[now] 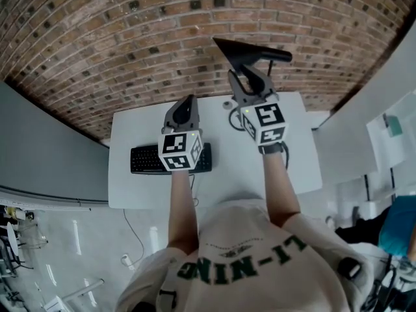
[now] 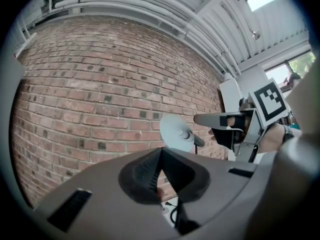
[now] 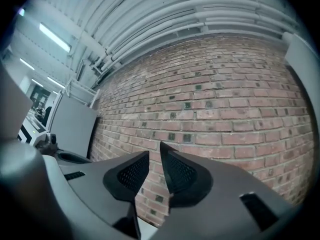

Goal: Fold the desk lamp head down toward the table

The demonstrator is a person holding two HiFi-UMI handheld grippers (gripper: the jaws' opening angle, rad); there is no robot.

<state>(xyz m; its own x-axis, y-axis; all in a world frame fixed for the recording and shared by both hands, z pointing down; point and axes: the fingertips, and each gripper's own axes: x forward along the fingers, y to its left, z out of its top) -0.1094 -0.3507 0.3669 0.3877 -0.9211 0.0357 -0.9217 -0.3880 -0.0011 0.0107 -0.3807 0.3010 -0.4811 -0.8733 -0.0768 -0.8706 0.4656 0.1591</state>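
The desk lamp's dark head [image 1: 250,52] stands raised over the back of the white table [image 1: 143,187]. In the left gripper view the lamp head [image 2: 175,132] shows as a pale round disc with a knob and a stem. My right gripper [image 1: 242,77] is just under the head's near edge, held level. Its jaws [image 3: 155,151] are open with only brick wall between them. From the left gripper view my right gripper [image 2: 207,125] sits beside the disc, to its right. My left gripper [image 1: 190,100] hovers over the table's middle, left of the lamp, with its jaws [image 2: 160,154] shut and empty.
A black keyboard [image 1: 149,159] lies at the table's front left. A dark cable [image 1: 233,117] coils by the lamp's foot. A brick wall [image 1: 130,38] runs behind the table and a grey partition [image 1: 45,148] stands at the left. The person's torso fills the bottom.
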